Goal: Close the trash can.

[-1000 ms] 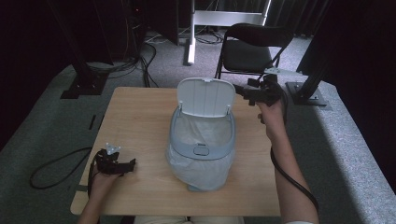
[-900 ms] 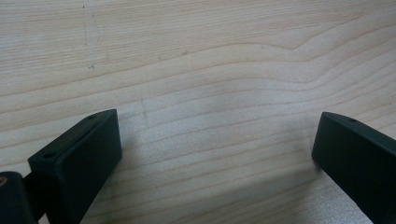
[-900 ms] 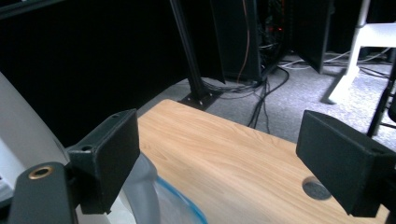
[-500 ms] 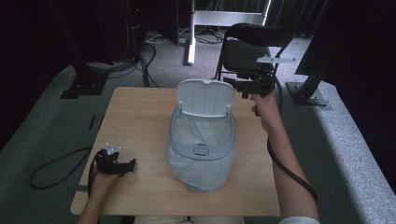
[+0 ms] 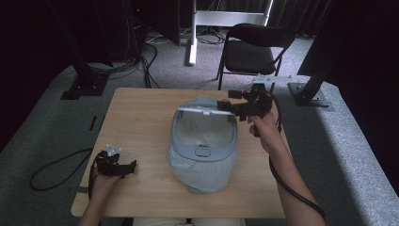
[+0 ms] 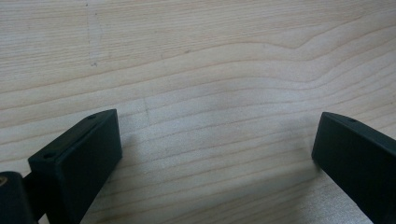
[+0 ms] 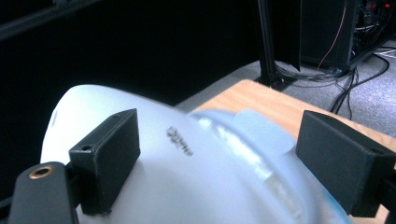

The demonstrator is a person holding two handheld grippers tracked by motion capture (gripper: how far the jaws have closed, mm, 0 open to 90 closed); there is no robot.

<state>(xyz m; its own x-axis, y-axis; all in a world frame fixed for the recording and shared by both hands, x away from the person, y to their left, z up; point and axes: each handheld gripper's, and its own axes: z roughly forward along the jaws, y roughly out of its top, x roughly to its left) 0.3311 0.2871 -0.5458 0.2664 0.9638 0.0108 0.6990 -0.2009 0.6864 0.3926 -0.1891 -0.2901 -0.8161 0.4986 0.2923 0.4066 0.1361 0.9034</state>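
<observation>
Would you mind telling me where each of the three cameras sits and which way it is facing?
High view: above the person's side, looking forward and down on the table; both forearms show, with the left gripper and right gripper at the bin's lid.
Left gripper view: rides the left gripper, facing down at bare table wood; open jaws show.
Right gripper view: rides the right gripper, facing across the lid; open jaws show.
Shared: the high and right gripper views share the lid.
</observation>
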